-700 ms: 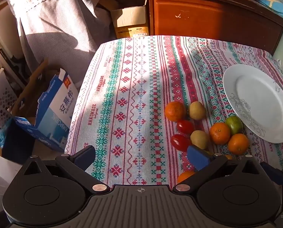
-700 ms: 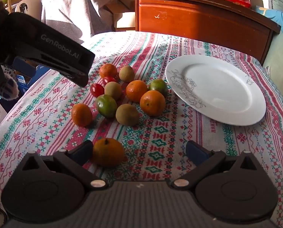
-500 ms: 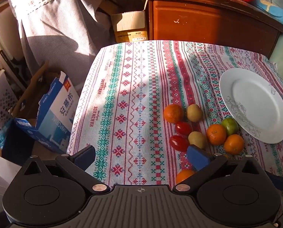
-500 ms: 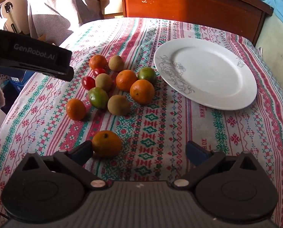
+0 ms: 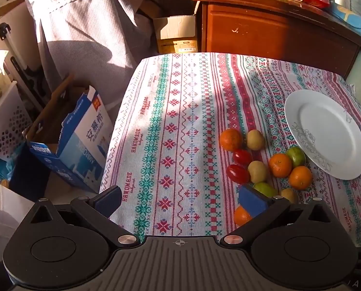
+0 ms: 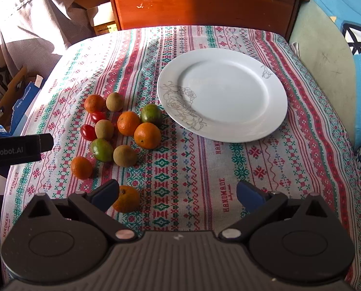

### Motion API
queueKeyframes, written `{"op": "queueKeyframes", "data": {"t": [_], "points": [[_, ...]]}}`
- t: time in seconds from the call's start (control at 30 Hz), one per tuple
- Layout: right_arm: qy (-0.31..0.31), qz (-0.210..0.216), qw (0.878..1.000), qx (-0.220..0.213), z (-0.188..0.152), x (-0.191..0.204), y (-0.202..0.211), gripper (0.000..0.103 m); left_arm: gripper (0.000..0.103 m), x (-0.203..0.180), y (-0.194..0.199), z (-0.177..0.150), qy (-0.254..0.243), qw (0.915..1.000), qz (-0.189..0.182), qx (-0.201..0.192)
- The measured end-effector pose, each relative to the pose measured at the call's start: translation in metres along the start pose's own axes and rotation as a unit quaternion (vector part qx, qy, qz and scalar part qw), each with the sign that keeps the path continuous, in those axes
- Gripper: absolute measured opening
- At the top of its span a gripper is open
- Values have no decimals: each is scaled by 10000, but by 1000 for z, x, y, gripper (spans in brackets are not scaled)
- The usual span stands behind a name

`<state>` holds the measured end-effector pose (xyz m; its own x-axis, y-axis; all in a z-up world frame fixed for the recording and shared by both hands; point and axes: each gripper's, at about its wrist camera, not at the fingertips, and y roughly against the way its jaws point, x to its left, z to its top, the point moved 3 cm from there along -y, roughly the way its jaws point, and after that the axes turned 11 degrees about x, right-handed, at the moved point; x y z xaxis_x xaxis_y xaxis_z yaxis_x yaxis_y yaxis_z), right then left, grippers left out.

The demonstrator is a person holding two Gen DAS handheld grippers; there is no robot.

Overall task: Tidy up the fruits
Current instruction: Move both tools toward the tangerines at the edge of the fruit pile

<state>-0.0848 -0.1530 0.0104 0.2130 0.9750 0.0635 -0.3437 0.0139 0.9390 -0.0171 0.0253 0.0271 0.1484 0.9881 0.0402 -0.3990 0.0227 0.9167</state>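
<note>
The right claw is spread wide and holds nothing. Just inside its left finger, at about 9 o'clock from the gap's centre, lies 1 orange on the patterned cloth of the worktop. Farther out, toward 11 o'clock, the fruit cluster lies well apart from the fingers: oranges, brown kiwis, 2 green fruits and 2 red tomatoes. The white plate sits at 12 to 1 o'clock, bare, with 1 green fruit just beside its rim.

The left claw is also wide open and empty, hovering over the near left part of the cloth. The fruit cluster lies at about 2 o'clock from it, its right finger overlapping 1 orange in view.

Both claws point forward and down at the worktop.
</note>
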Motion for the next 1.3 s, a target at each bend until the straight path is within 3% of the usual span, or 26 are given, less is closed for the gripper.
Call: {"op": "queueKeyframes", "data": {"t": [0.17, 0.33, 0.67, 1.3], "points": [[-562, 224, 9982, -20, 6, -11, -10, 102, 103, 0, 2, -3, 4, 10000, 65, -3], [-459, -151, 9988, -17, 8, -4, -16, 102, 103, -1, -5, -7, -14, 9998, 131, 138], [-163, -308, 9994, -89, 8, 9, -14, 102, 103, -6, -13, -10, -47, 9993, 232, 276], [-180, -322, 9992, -151, 8, 8, -12, 102, 102, -8, -11, -10, -58, 9995, 222, 231]]}}
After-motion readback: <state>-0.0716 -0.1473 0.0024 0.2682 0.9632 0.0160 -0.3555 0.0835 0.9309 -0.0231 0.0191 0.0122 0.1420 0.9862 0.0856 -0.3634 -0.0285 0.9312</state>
